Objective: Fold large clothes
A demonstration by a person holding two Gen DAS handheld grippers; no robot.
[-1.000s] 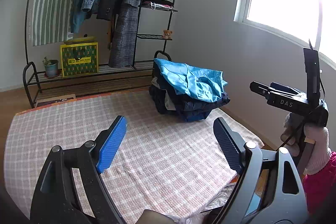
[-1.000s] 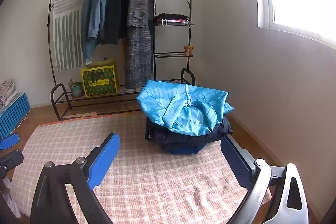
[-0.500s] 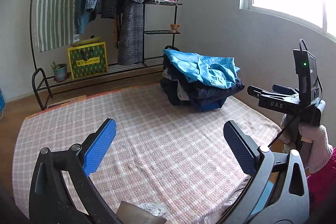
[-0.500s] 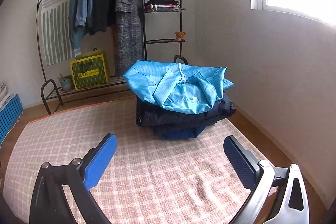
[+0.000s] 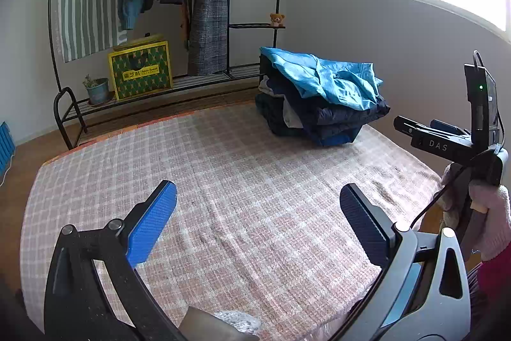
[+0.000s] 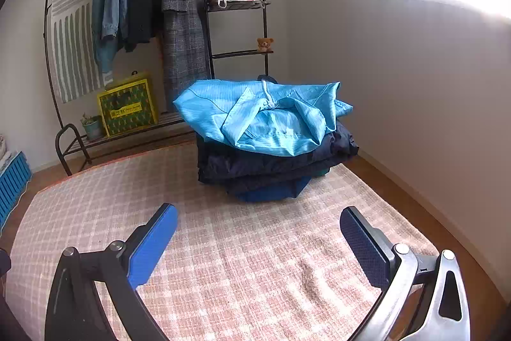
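Currently both grippers hang over the checked mat (image 5: 242, 181), angled down at it, nothing between the fingers of either. Left gripper (image 5: 258, 210): jaws spread wide, empty, only mat showing in the gap. Right gripper (image 6: 258, 229): jaws likewise wide apart and empty

Clothes: a pile (image 6: 271, 162) sits at the far end of the mat near the wall, well apart from both grippers. Top layer is a light blue garment (image 6: 265, 117), loosely folded with collar and creases showing; under it dark navy layers, a brighter blue edge at the bottom. From the left view the pile (image 5: 322, 104) lies ahead and to the right

Right gripper also shows in the left view at the right edge, held in a pink-gloved hand (image 5: 491, 219), so the two tools ride side by side

Judgement: the near mat is bare, probably kept free as the folding surface, with the pile parked at the far end out of the way. Wide jaws suit a reach for thick fabric. Whether the pile is finished work or the stock to fold, I cannot tell; the tidy stacking hints at finished items

Background: rack (image 6: 204, 21) with hung coats, yellow box (image 6: 127, 107), small bear (image 6: 265, 43) on a shelf
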